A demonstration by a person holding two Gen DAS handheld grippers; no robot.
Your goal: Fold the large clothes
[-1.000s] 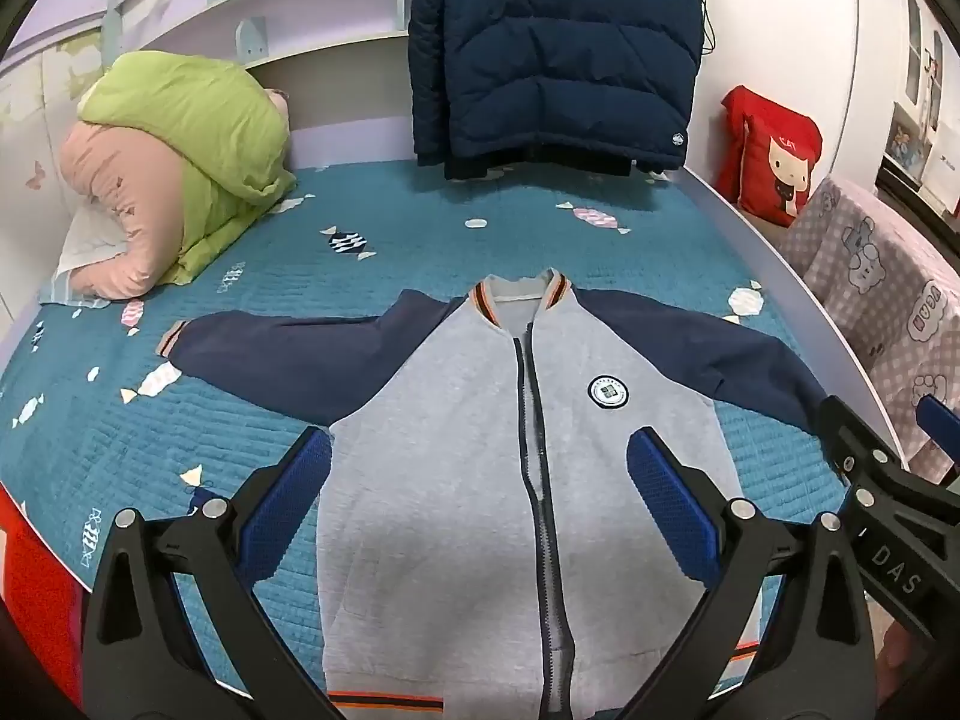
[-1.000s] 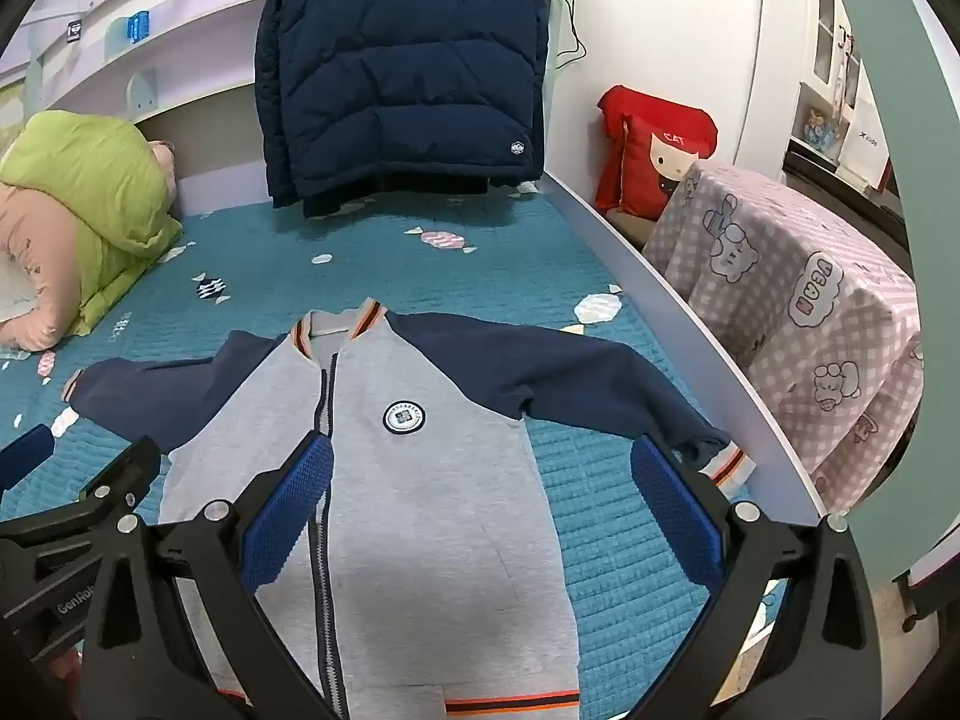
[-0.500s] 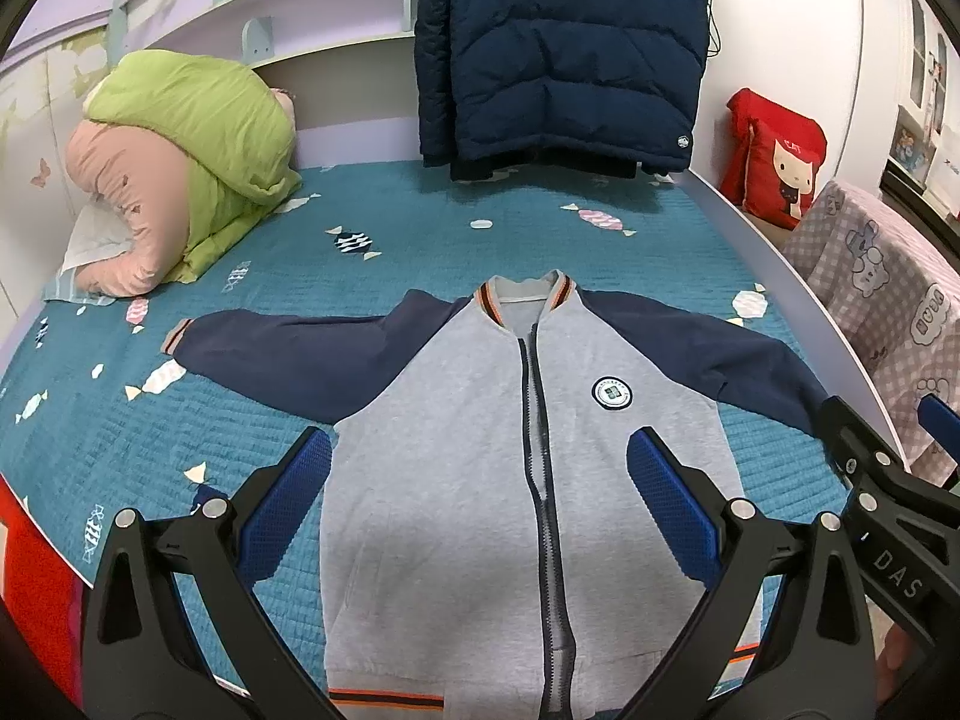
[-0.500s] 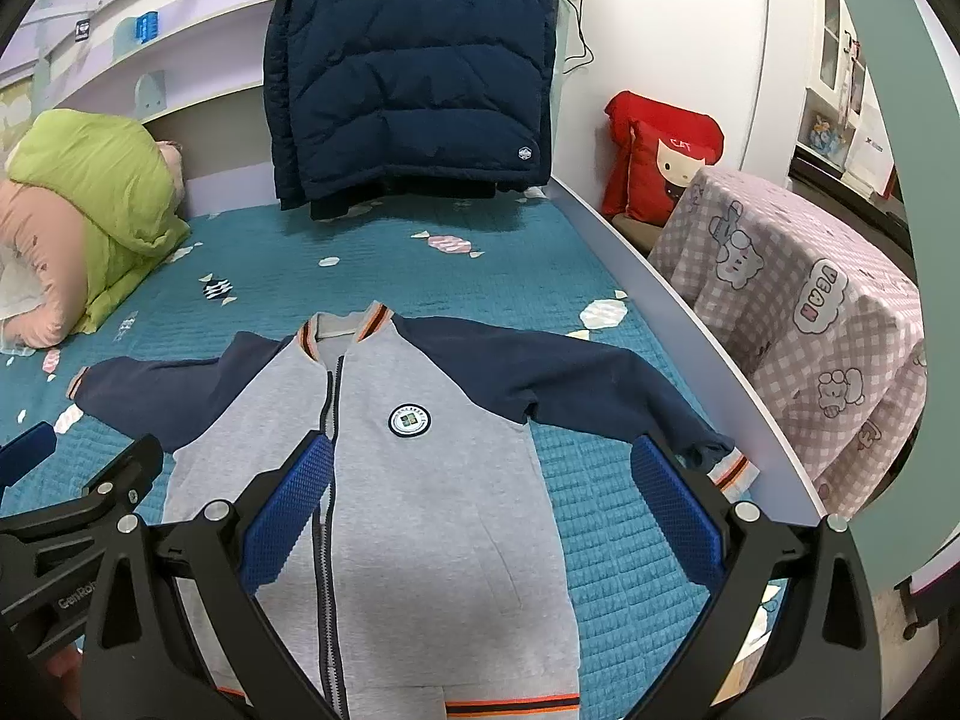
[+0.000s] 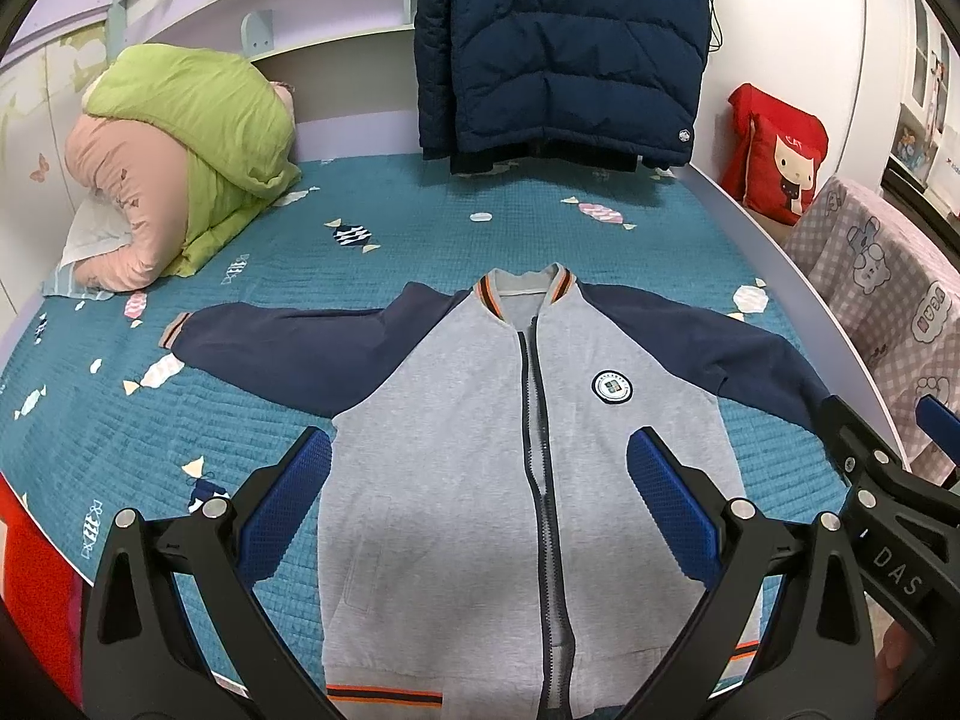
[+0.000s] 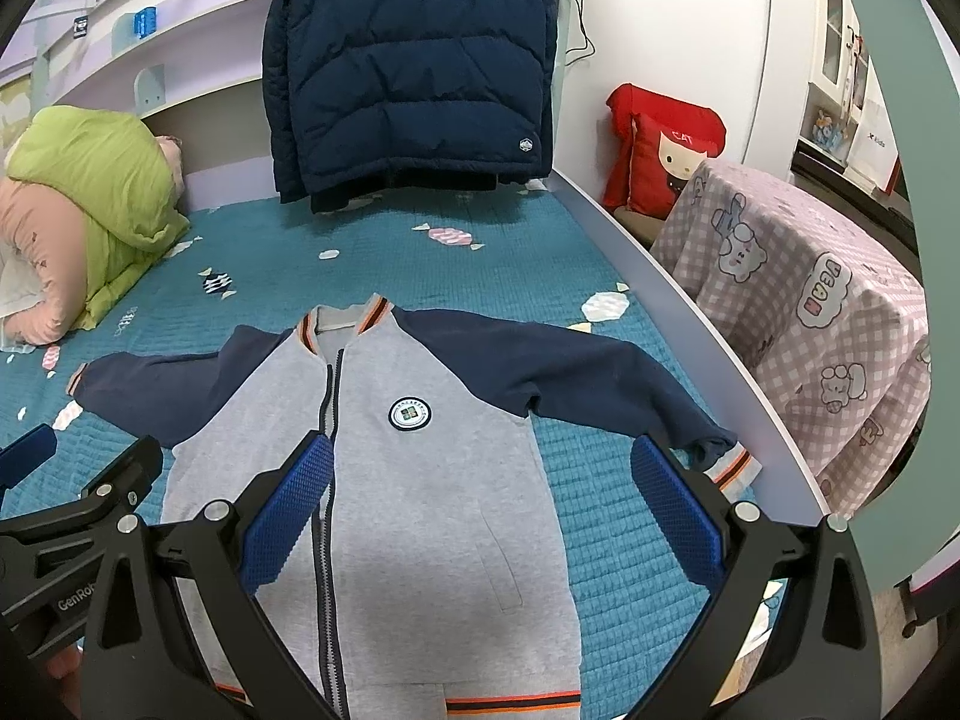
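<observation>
A grey zip-up jacket (image 5: pixel 474 450) with navy sleeves and orange-striped cuffs lies flat and face up on the teal bedspread (image 5: pixel 420 240), both sleeves spread out. It also shows in the right wrist view (image 6: pixel 420 468). My left gripper (image 5: pixel 480 504) is open and empty, held above the jacket's lower body. My right gripper (image 6: pixel 480 498) is open and empty, above the jacket's right half, with the right cuff (image 6: pixel 729 465) near its right finger. Each gripper shows at the edge of the other's view.
A navy puffer coat (image 5: pixel 558 48) hangs over the bed's far end. A green and pink duvet (image 5: pixel 180 162) is bunched at the far left. A checked cloth-covered table (image 6: pixel 810 312) and a red cushion (image 6: pixel 660 144) stand right of the bed's white edge (image 6: pixel 720 360).
Both views have drifted very slightly. The jacket lies as before and both grippers stay open.
</observation>
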